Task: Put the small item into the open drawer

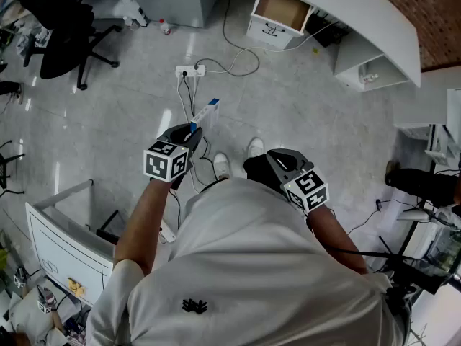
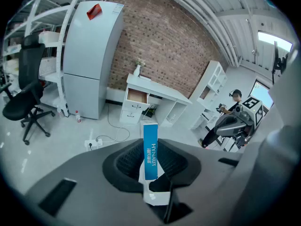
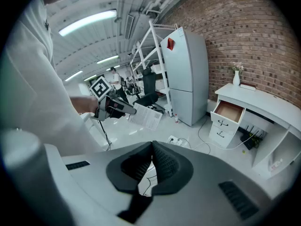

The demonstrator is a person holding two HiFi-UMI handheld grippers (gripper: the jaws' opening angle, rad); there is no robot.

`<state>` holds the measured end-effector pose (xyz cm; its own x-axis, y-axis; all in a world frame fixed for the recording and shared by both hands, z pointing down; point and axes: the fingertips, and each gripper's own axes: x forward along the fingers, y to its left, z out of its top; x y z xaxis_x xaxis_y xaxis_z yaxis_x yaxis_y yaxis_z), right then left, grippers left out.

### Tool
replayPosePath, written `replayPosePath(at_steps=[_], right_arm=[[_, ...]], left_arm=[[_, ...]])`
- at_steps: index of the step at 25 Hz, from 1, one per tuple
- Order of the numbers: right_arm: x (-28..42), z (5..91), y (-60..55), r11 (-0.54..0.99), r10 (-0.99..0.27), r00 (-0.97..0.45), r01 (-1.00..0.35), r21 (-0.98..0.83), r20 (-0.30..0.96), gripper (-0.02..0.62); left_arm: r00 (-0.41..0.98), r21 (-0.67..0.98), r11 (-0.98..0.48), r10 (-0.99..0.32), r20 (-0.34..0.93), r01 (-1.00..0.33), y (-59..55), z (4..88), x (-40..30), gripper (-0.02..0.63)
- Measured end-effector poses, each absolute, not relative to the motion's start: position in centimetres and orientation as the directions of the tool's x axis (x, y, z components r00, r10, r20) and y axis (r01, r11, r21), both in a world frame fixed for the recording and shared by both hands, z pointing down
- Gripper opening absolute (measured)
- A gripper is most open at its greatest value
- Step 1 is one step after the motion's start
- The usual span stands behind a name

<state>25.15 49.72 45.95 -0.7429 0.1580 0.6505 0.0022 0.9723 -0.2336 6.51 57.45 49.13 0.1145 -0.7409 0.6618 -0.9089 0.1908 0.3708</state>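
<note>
My left gripper [image 1: 193, 132] is shut on a small blue-and-white box [image 1: 205, 112] that sticks out past its jaws, held above the floor. In the left gripper view the box [image 2: 150, 152] stands upright between the pads of the left gripper [image 2: 151, 164]. The open drawer [image 1: 281, 9] of the white desk [image 1: 346, 6] lies far ahead, also seen as the drawer [image 2: 137, 96] and the drawer [image 3: 229, 111]. My right gripper [image 1: 253, 168] hangs in front of the person's body; the right gripper [image 3: 151, 147] has its jaws shut with nothing between them.
A power strip [image 1: 190, 71] with cables lies on the floor between me and the desk. A black office chair [image 1: 61, 27] stands at the far left, a grey fridge [image 2: 89, 60] left of the desk. A white cabinet [image 1: 61, 244] is close at my left.
</note>
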Motion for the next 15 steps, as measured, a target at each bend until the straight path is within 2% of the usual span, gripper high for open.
replayPosePath(at_steps=[9, 15], right_arm=[[23.5, 45.1, 41.5, 0.976, 0.106, -0.774, -0.041, -0.215, 0.624, 0.029], [21.5, 43.9, 34.5, 0.97, 0.097, -0.808, -0.055, -0.237, 0.582, 0.029]], left_arm=[[0.164, 0.377, 0.135, -0.732, 0.661, -0.916, 48.9, 48.0, 6.9, 0.097], [0.169, 0.301, 0.067, -0.7, 0.693, -0.951, 41.1, 45.8, 5.4, 0.097]])
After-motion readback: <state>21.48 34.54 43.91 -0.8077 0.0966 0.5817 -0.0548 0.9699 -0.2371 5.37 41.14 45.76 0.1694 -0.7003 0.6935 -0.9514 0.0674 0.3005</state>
